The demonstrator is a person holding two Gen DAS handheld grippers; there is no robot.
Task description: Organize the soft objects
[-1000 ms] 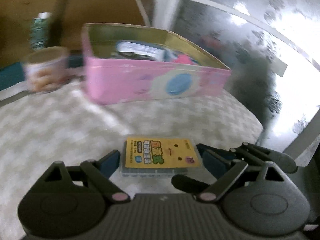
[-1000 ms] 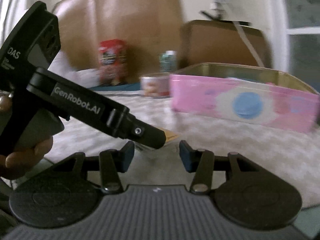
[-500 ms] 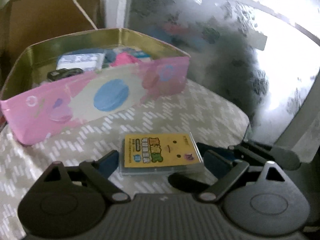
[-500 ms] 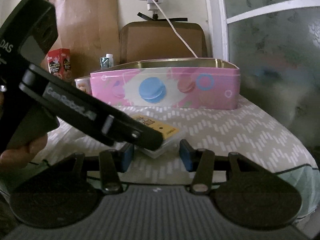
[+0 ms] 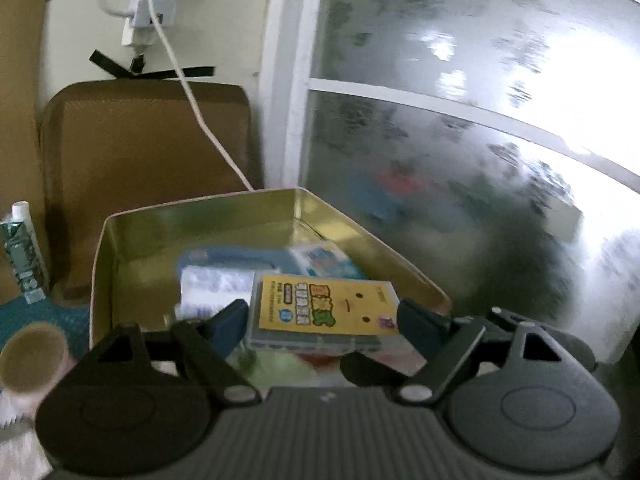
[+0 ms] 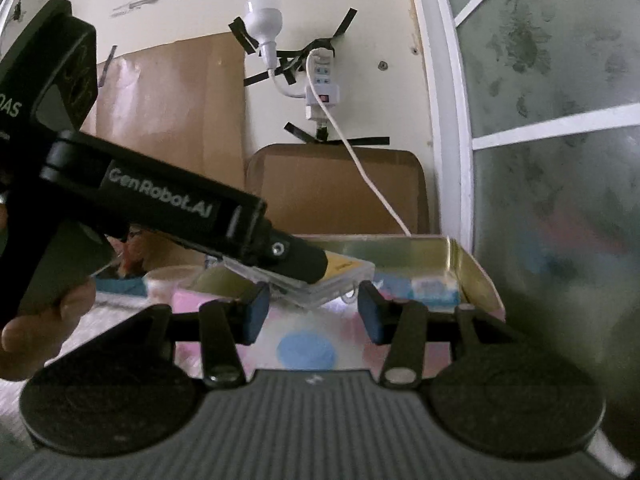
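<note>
My left gripper [image 5: 322, 322] is shut on a clear flat case with a yellow label [image 5: 324, 310] and holds it in the air above the open pink tin [image 5: 100, 272]. The tin has a gold inside and holds blue and white packets [image 5: 224, 280]. In the right wrist view the left gripper [image 6: 304, 262] crosses from the left with the case [image 6: 344, 276] over the tin [image 6: 476, 276]. My right gripper [image 6: 310, 312] is open and empty, just in front of the tin's pink wall.
A brown cardboard box [image 5: 140, 152] stands behind the tin, with a white cable [image 5: 192, 92] running down from a wall socket. A small round cup [image 5: 32, 356] and a green tube [image 5: 22, 252] are at the left. A frosted window [image 5: 480, 120] is on the right.
My left gripper has lifted the yellow-label case off the patterned cloth and carried it up over the open tin. My right gripper has risen and stays open.
</note>
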